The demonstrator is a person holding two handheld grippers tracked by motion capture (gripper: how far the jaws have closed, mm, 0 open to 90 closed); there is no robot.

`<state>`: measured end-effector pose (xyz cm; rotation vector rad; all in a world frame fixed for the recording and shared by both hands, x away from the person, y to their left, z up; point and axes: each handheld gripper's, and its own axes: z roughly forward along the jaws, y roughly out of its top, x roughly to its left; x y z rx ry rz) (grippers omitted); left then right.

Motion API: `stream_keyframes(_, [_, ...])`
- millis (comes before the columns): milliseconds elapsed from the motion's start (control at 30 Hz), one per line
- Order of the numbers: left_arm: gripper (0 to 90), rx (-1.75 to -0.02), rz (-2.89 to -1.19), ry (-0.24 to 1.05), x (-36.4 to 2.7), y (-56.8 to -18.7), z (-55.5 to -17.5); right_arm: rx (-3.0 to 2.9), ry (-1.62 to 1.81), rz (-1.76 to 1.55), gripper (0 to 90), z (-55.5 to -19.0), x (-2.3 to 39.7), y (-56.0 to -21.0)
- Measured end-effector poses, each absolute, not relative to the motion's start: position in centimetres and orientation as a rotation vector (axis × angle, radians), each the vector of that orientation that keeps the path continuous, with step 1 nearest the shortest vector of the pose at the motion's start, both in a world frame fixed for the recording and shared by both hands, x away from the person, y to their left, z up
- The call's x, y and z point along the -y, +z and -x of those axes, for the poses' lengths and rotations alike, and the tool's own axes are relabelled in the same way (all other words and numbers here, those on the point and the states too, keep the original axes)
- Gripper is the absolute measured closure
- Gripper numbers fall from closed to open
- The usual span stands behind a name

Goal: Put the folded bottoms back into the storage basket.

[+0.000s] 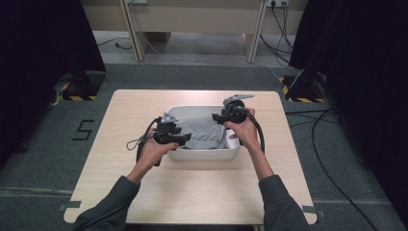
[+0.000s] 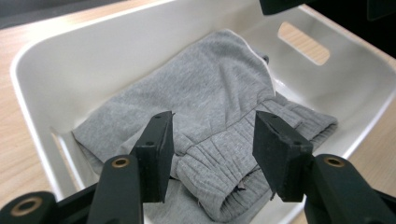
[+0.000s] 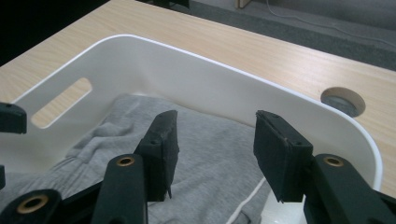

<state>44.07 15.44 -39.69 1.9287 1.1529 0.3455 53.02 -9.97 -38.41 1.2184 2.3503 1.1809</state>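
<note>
A white plastic bin point(image 1: 207, 155) stands at the middle of the wooden table, with a folded grey garment point(image 1: 204, 132) lying inside it. My left gripper point(image 1: 185, 139) hovers at the bin's near left side. In the left gripper view, my left gripper point(image 2: 214, 126) is open above the grey garment point(image 2: 210, 88) and its ribbed waistband, with nothing pinched. My right gripper point(image 1: 216, 118) is at the bin's far right side. In the right gripper view, my right gripper point(image 3: 215, 126) is open over the grey garment point(image 3: 210, 163), near the bin's wall point(image 3: 210, 88).
The bin has a handle slot point(image 2: 303, 43) in each end wall. A round cable hole point(image 3: 343, 100) is cut in the table point(image 1: 144, 110) beyond the bin. Bare wood surrounds the bin on all sides. Dark curtains and floor cables lie beyond the table.
</note>
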Motion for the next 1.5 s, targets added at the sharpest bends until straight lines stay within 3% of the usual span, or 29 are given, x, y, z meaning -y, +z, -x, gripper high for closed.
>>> stream_keyframes(733, [39.3,-1.075,-1.912,0.252,-15.9,-38.9,-40.2,-2.375,1.31,-1.106,40.3,-48.4,10.1,-37.6])
stream_keyframes(1500, [27.4,-1.01,-1.871,0.179,-16.6,-38.5,-36.3,-2.373,1.406,-1.015,38.7,-43.9,11.4,-38.1])
